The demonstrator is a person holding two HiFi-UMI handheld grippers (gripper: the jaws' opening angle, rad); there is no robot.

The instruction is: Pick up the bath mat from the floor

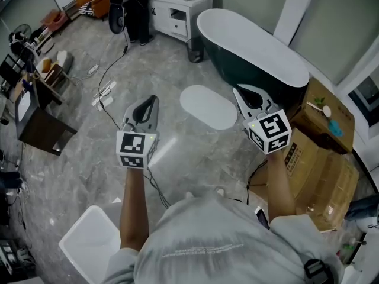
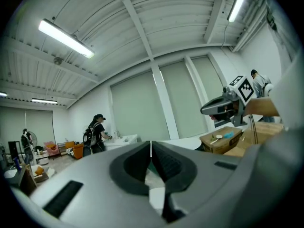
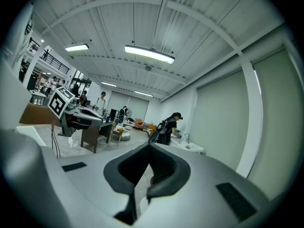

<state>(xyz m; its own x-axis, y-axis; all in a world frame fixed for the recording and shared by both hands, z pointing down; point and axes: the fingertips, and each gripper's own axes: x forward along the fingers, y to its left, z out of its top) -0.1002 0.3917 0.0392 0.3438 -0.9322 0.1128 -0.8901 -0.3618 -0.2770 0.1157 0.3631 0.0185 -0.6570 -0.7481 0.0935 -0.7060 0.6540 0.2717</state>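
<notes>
Grey marbled floor [image 1: 77, 117] fills most of the head view, with a freestanding bathtub [image 1: 254, 58] at the far right, a white vanity [image 1: 180, 7] behind it where a person [image 1: 135, 10] stands, and cardboard boxes [image 1: 323, 152] along the right edge. The bath mat [image 1: 208, 106] is a white oval lying flat on the floor just beside the tub's long side. It sits ahead of both grippers and between them, nearer the right one, and neither touches it.

The left gripper [image 1: 154, 99] and the right gripper [image 1: 237, 90] are held up roughly level, well above the floor. Each gripper's own view shows its jaws pressed together with nothing between them, left [image 2: 151, 148] and right [image 3: 149, 148].

The mat looks thin, soft and light, so it will likely sag and fold once lifted rather than keep its shape. Its rim lies flush on a smooth, glossy floor, so a jaw may push it along instead of getting under it. The near rim seems the best hold: open the jaws, come down steeply and pinch an edge. Taking the two ends of the oval, one per gripper, should keep it from drooping
</notes>
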